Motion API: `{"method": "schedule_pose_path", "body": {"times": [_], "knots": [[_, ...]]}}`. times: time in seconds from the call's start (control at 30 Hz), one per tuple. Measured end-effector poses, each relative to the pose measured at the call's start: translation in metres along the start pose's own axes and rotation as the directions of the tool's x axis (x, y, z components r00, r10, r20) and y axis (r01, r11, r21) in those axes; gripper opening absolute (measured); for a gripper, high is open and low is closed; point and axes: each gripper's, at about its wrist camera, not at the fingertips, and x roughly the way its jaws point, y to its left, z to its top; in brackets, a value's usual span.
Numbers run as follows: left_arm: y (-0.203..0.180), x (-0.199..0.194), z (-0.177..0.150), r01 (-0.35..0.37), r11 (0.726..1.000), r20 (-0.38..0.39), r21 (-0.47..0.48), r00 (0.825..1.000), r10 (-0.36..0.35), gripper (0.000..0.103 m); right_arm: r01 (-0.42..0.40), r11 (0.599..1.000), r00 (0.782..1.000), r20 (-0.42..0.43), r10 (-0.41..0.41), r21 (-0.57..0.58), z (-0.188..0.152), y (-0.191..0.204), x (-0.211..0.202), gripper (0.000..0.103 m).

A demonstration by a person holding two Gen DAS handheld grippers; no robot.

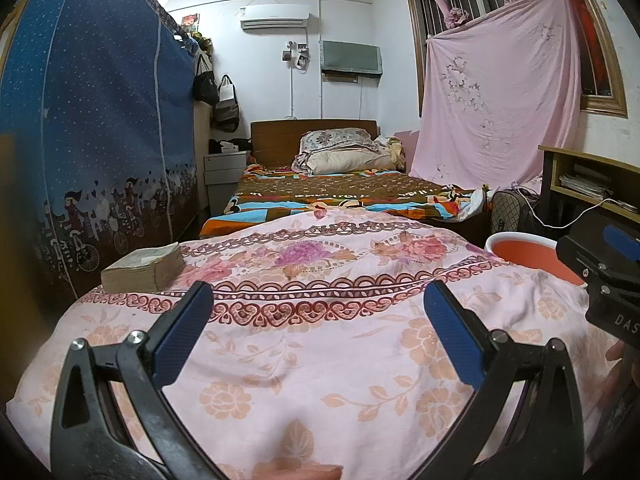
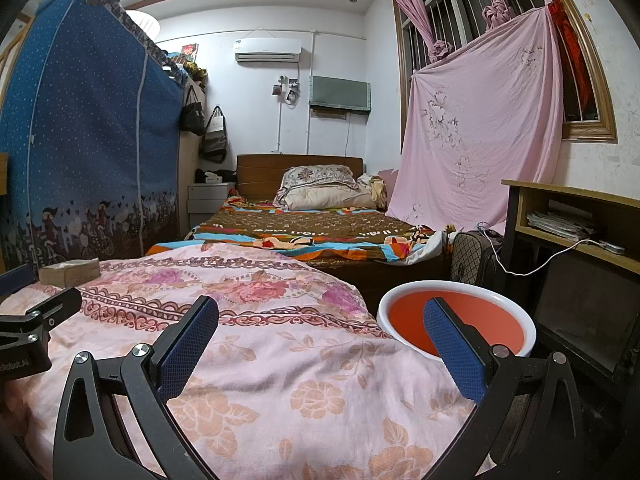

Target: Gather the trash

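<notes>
Hovering over the floral sheet (image 1: 320,360), left gripper (image 1: 318,334) and right gripper (image 2: 320,346) gape wide, holding nothing.

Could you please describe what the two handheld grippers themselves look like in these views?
Both match: the left gripper and the right gripper each have two black arms with triangular cut-outs, silver pivot bolts, and flat blue fingers with a fine dotted grip texture. Seen from the other camera, the right gripper's black body carries white lettering reading "DAS", cut off at the edge. No cables or sleeves are visible.

Right gripper (image 1: 608,264) cut off at frame edge, basin (image 1: 520,246) partly hidden behind the quilt (image 1: 320,340), contents perhaps unreadable
</notes>
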Motion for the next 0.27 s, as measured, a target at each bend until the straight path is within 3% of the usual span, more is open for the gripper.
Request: {"method": "schedule_pose_path", "body": {"times": [0.27], "knots": [[-0.0010,-0.0005,-0.0007,0.000,1.000,0.000,0.000,1.000,0.000,0.089,-0.001,1.000,1.000,-0.001,0.001,-0.001,-0.0001,0.0002,0.0002,0.103]]}}
